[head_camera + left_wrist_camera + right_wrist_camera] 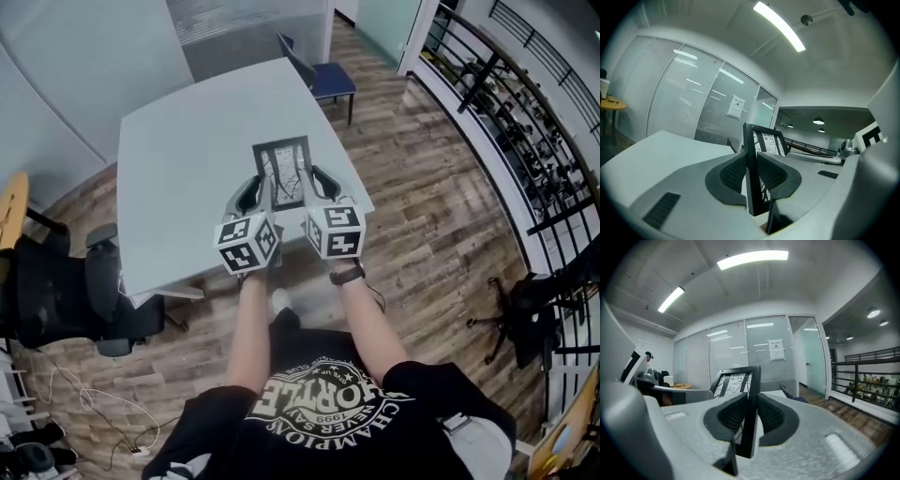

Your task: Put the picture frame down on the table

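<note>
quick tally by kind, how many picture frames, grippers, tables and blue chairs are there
picture frame: 1
grippers: 2 (left gripper, right gripper)
table: 1
blue chair: 1
total: 5

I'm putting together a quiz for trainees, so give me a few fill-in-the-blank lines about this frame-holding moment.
The picture frame is held over the ___.
Seen from the head view, the left gripper clamps its ___ edge.
The right gripper clamps its ___ edge.
The chair beyond has a ___ seat.
Missing: table; left; right; blue.
</note>
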